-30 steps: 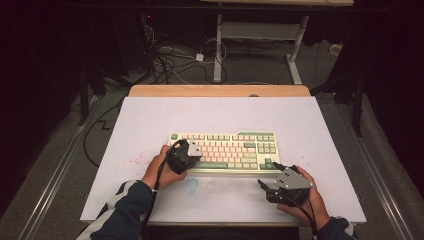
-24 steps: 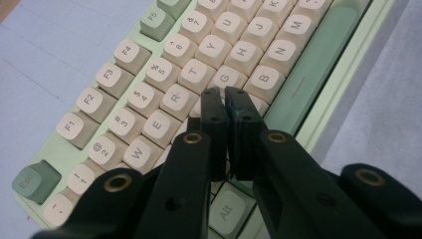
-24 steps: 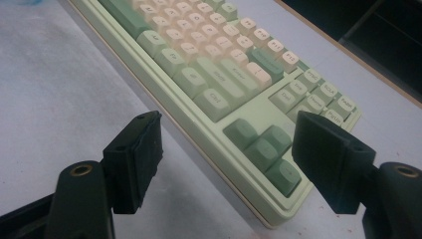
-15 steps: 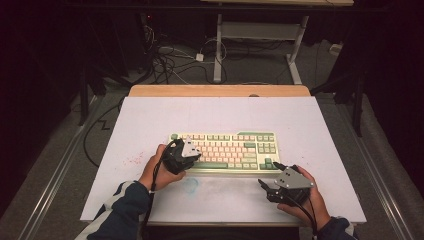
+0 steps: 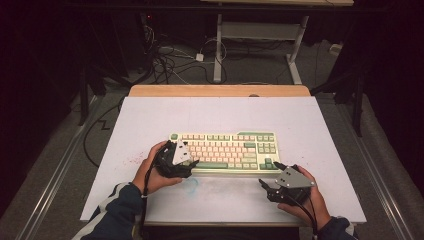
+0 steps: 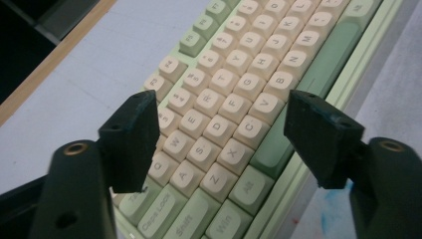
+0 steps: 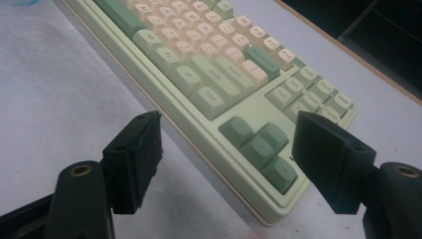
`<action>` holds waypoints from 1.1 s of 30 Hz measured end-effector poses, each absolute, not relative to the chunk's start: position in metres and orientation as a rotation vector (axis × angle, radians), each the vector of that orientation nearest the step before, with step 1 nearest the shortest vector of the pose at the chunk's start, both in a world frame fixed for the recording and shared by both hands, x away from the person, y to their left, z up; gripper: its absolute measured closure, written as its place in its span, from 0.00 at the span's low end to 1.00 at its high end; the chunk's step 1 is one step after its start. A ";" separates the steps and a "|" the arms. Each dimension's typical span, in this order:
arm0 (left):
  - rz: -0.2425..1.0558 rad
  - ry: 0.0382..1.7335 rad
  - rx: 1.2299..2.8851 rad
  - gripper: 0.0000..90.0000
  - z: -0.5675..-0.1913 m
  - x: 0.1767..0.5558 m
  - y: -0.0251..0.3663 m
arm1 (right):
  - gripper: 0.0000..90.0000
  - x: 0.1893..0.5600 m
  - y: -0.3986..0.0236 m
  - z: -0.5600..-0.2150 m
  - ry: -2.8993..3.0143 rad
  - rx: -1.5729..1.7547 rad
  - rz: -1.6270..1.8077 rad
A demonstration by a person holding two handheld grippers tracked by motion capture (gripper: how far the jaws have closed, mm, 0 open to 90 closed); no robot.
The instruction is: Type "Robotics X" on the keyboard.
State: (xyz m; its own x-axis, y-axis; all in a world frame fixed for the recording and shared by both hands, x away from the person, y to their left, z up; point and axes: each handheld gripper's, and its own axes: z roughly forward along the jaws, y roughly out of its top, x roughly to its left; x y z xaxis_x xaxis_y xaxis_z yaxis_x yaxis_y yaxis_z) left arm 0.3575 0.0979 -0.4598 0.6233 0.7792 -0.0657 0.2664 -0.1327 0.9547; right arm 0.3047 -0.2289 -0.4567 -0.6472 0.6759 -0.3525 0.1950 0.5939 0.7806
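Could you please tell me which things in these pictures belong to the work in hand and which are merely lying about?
Part of the work:
- keyboard
- left gripper, over the keyboard's left end; its jaws have just been opening, nothing gripped
- right gripper, open, near the arrow-key corner

Lying about:
- cables on the floor beyond the table
- blue stain on the white table cover

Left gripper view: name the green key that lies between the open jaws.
The space bar: the long green bar below the C, V and B keys, running up toward the right jaw of the left gripper. The other green keys, Alt, Win and Shift, are short.
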 end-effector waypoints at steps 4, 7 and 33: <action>0.598 0.887 1.684 0.25 -0.465 0.353 0.108 | 0.32 0.306 -0.231 -0.456 2.161 0.704 0.958; 0.602 0.900 1.672 0.25 -0.467 0.347 0.115 | 0.32 0.306 -0.232 -0.456 2.152 0.712 0.962; 0.625 1.096 1.646 0.40 -0.483 0.327 0.173 | 0.31 0.309 -0.240 -0.450 2.094 0.753 0.989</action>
